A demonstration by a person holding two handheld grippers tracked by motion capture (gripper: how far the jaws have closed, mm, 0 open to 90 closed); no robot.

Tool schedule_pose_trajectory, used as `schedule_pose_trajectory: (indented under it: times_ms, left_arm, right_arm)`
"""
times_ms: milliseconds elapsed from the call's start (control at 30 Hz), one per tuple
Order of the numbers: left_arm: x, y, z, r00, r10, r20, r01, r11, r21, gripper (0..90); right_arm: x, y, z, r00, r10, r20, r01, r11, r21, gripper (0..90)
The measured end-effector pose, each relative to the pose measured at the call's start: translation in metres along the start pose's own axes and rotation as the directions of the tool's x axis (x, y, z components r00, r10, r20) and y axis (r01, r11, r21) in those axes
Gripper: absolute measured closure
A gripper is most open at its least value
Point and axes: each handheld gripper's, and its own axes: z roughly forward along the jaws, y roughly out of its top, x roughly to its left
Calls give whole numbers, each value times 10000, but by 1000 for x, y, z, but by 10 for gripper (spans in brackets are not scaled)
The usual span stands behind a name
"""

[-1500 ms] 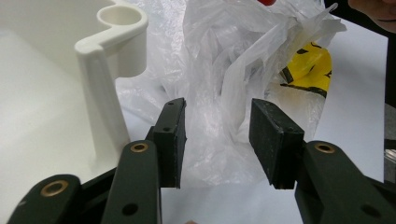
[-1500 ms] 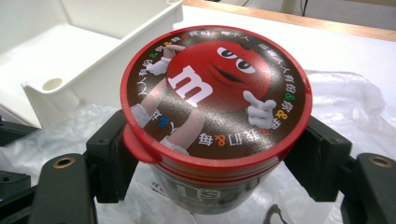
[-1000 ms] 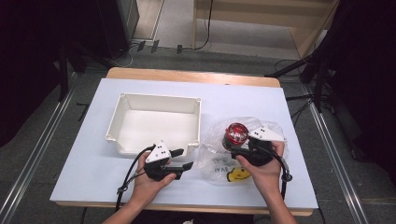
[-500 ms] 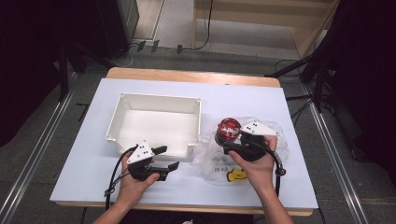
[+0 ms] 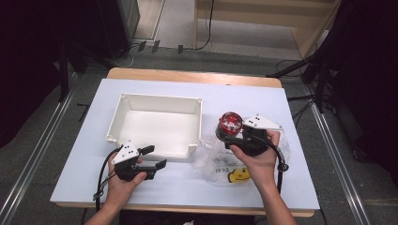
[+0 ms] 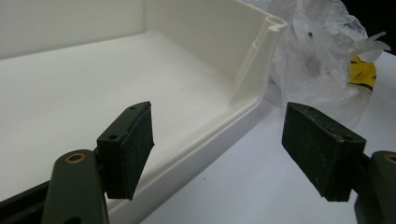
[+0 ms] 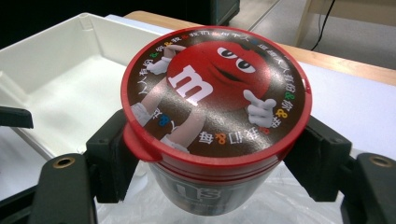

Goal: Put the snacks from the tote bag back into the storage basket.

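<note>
1. My left gripper [image 5: 152, 157] sits at the near-left corner of the white tray [image 5: 123, 101]. Its jaws have just been opening and stand wide with nothing between them; over the past second it has slid left, away from the plastic bag [image 5: 220, 161].
2. My right gripper [image 5: 233, 136] is clamped on the sides of the red-lidded candy tub [image 7: 212, 100], pads pressing under the lid's rim, and has carried it up out of the bag. The tub now hangs just right of the tray's near-right corner.
3. I read this as the bag let go and the tub freed: the move into the tray looks like what remains.
4. The crumpled clear bag, with a yellow smiley print, lies touching the tray's right wall.
5. The tray rests on a white table [image 5: 291, 178] with a wooden far edge.
6. Beyond the tray: grey floor, cables, dark drapes either side, a pale wooden bench.
</note>
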Motion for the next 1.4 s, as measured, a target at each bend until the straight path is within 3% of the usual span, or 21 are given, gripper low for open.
schedule_pose_trajectory:
  times_ms: [700,1400]
  left_arm:
    - [-2,-1,-4,9986,384,-366,-382,9992,65,257]
    - [2,-9,-22,9951,262,-949,-272,9996,-91,251]
  right_arm:
    - [4,5,14,9996,-94,-268,100,9997,204,256]
    - [27,11,37,9940,-492,-978,529,9980,358,256]
